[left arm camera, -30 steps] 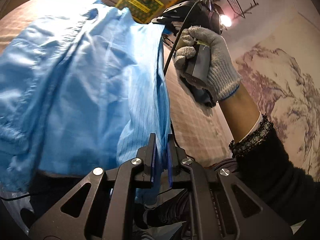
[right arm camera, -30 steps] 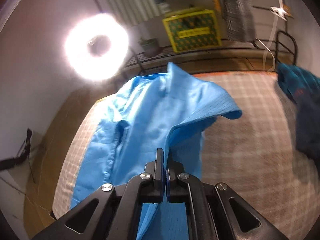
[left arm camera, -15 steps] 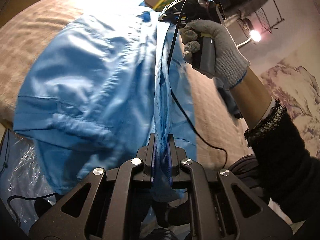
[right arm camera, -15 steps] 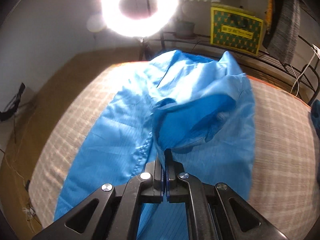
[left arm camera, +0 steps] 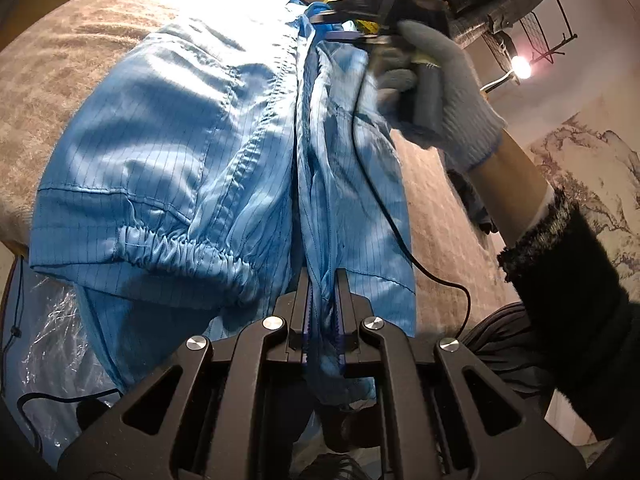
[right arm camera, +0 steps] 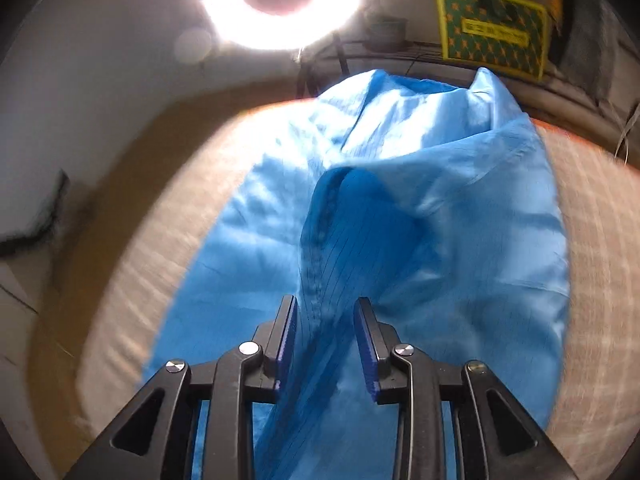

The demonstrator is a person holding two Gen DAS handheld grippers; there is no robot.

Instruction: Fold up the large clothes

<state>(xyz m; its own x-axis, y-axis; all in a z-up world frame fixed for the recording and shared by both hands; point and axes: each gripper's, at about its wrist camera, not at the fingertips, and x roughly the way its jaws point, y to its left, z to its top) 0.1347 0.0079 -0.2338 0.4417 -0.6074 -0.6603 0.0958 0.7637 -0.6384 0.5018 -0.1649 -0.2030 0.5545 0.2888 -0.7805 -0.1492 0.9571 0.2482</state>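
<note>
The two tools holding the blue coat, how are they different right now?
The left tool is pinched shut on a bunched fold of the blue coat; the right tool has just been opening, and cloth lies loose between its spread fingers. The left tool's fingers stand almost together; the right tool's fingers have a clear gap. Both are black with blue pads, and both point down at the same coat on the bed.

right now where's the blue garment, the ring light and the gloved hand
blue garment (right arm camera: 440,200): right wrist view, on its upper folded panel
ring light (right arm camera: 340,12): right wrist view, on its glowing rim
gloved hand (left arm camera: 460,92): left wrist view, on the glove's back
</note>
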